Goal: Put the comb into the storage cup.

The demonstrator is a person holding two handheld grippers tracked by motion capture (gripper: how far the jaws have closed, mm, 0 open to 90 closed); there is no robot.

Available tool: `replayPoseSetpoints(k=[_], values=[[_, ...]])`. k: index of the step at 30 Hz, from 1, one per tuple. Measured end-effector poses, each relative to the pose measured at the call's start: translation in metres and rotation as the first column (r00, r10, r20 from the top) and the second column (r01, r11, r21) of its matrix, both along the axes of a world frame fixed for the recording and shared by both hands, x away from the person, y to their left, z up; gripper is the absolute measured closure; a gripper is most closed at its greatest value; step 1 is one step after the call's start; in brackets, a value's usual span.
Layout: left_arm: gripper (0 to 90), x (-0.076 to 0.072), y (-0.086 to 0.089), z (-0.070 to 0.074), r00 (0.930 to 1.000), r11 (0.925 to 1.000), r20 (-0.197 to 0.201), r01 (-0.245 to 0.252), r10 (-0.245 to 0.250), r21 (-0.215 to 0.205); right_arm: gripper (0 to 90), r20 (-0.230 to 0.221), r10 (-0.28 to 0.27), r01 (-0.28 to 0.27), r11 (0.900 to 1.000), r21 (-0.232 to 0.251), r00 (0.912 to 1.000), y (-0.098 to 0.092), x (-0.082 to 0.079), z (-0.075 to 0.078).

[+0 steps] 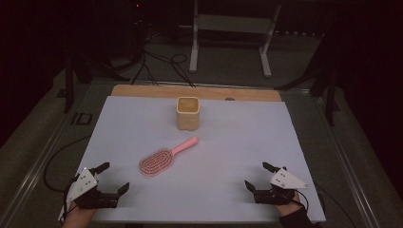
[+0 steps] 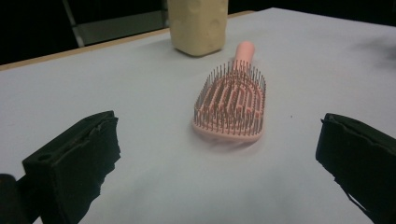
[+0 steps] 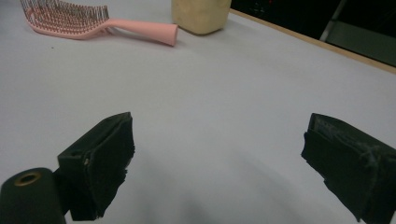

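A pink hairbrush (image 1: 161,158) lies bristles up in the middle of the white sheet (image 1: 237,142), its handle pointing toward a cream square cup (image 1: 187,113) that stands upright farther back. My left gripper (image 1: 112,177) rests near the front left corner, open and holding nothing. In the left gripper view the hairbrush (image 2: 232,100) lies just ahead of the wide-apart jaws, the cup (image 2: 198,24) behind it. At the front right sits my right gripper (image 1: 259,175), open with nothing between its fingers. Its view has the hairbrush (image 3: 100,23) and cup (image 3: 201,14) far off at upper left.
The white sheet covers a wooden tabletop (image 1: 142,90) whose far edge shows bare. Beyond it, on a dark floor, stand a white metal frame (image 1: 230,33) and loose cables (image 1: 157,61).
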State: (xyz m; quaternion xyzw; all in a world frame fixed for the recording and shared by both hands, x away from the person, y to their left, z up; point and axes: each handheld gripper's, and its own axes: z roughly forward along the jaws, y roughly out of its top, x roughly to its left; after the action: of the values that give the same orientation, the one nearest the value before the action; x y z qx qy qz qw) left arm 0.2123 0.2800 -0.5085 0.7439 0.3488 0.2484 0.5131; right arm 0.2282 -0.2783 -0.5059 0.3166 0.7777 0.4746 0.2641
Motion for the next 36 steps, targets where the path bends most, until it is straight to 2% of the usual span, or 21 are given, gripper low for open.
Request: replayPoseSetpoints(k=[4, 7, 14, 20, 22, 25, 28, 36], values=[[0.0, 0.000, -0.002, 0.002, 0.9999, 1.0000, 0.011, -0.002, 0.002, 0.005, 8.9, 0.010, 0.007, -0.007, 1.000, 0.002, 0.9999, 0.000, -0.002, 0.000], [0.0, 0.000, -0.003, 0.001, 1.0000, 0.9999, 0.002, -0.002, 0.002, 0.017, 8.9, 0.012, 0.003, -0.003, 1.000, 0.006, 0.9999, -0.001, -0.002, 0.000], [0.0, 0.000, -0.001, 0.001, 1.0000, 1.0000, 0.000, 0.005, -0.005, 0.002, 8.9, 0.006, -0.006, 0.006, 1.000, 0.001, 1.0000, -0.001, -0.003, 0.001], [0.0, -0.001, -0.004, 0.002, 0.9997, 0.9997, -0.008, 0.024, -0.024, 0.006, 8.9, 0.032, -0.005, 0.005, 1.000, 0.014, 0.9995, 0.001, -0.005, 0.005], [0.0, -0.001, -0.004, 0.003, 0.9996, 0.9996, -0.009, 0.027, -0.027, 0.002, 8.9, 0.021, -0.005, 0.005, 1.000, 0.011, 0.9998, 0.001, -0.005, 0.004], [0.0, -0.002, -0.007, 0.004, 0.9993, 0.9991, -0.005, 0.036, -0.036, 0.020, 8.9, 0.030, -0.009, 0.008, 1.000, 0.023, 0.9995, 0.000, -0.005, 0.005], [0.0, -0.002, -0.008, 0.006, 0.9992, 0.9992, -0.006, 0.040, -0.040, 0.002, 8.9, 0.035, -0.009, 0.008, 1.000, 0.023, 0.9993, 0.000, -0.006, 0.005], [0.0, -0.002, -0.013, 0.011, 0.9985, 0.9985, 0.000, 0.054, -0.054, 0.003, 8.9, 0.032, -0.015, 0.014, 1.000, 0.024, 0.9994, -0.001, -0.006, 0.005]])
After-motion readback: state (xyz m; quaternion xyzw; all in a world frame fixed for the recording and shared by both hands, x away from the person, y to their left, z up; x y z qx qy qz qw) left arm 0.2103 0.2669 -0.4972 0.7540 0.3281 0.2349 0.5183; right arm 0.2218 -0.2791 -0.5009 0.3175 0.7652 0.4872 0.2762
